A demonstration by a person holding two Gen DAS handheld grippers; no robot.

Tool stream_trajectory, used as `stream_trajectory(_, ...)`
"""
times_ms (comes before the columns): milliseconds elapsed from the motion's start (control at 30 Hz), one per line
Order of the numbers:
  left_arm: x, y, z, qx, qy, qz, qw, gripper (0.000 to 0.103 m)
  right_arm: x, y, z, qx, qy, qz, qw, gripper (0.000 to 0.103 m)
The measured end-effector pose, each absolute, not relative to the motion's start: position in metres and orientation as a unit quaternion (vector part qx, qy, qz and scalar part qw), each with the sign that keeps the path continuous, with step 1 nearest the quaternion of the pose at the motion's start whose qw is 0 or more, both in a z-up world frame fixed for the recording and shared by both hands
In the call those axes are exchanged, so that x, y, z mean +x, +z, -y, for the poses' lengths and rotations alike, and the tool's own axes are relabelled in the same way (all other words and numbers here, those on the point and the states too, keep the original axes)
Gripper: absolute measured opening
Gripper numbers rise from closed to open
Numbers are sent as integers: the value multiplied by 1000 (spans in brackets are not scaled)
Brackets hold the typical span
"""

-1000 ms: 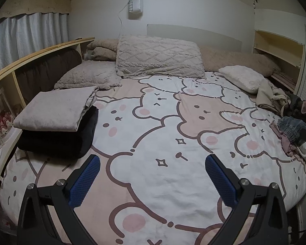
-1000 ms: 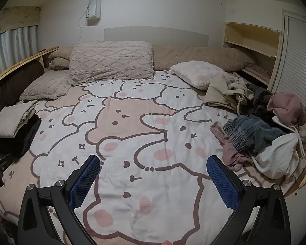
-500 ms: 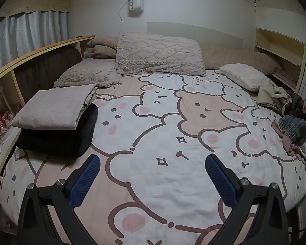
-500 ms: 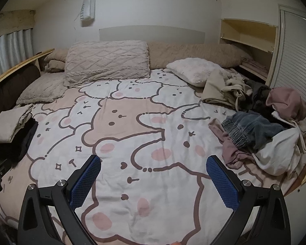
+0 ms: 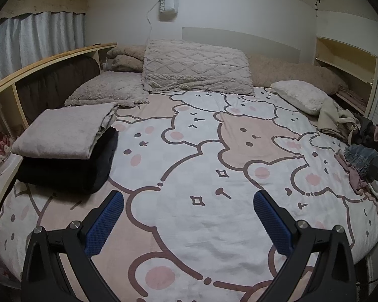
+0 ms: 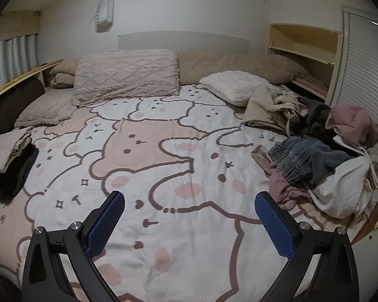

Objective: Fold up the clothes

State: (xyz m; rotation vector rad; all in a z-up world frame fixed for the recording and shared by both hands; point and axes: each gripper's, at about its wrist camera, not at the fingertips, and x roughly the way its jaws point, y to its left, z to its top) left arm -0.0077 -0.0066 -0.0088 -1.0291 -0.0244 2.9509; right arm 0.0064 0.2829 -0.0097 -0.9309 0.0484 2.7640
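Both my tools, left tool point(image 5: 188, 222) and right tool point(image 6: 189, 224), hang spread apart and empty over the bed point(image 5: 189, 239). A folded stack point(image 5: 63, 148) sits left; the loose clothes heap point(image 6: 322, 158) lies right. I'd pinch one garment's edge only.

brightness: dim, flat indoor light in both views, with a cool grey cast.
source: no lamp visible; the white wall point(image 5: 239, 12) is the brightest area.
shadows: soft and faint; darkest beside the folded stack point(image 5: 63, 156).
glare: none.
sharpness: bedspread point(image 6: 163, 166) print fairly crisp at centre, softer and grainy toward the rim.
distortion: strong fisheye bending; wooden shelf point(image 5: 50, 58) curves, black vignette fills the corners.
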Motion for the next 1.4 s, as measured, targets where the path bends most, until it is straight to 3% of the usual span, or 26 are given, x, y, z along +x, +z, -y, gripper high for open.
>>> stream_trajectory(400, -17, -20, -4, -329, 944, 13, 33, 103, -1, -24, -406, -226, 948, -23, 224, 103)
stream_trajectory(767, -40, -33, -19, -350, 936, 5, 44, 103, -42, -56, -495, -255, 921, -136, 262, 99)
stream_trajectory(900, -49, -38, -25, -358, 933, 1, 47, 103, -54, -65, -530, -255, 904, -214, 269, 99)
stream_trajectory(967, -51, -40, -26, -361, 931, -2, 48, 103, -59, -71, -547, -256, 892, -255, 273, 89)
stream_trajectory(1100, -56, -45, -26, -369, 928, -4, 46, 103, -71, -84, -575, -263, 863, -322, 287, 88)
stream_trajectory(1400, -61, -52, -20, -377, 925, 1, 43, 103, -68, -83, -587, -269, 815, -365, 361, 86)
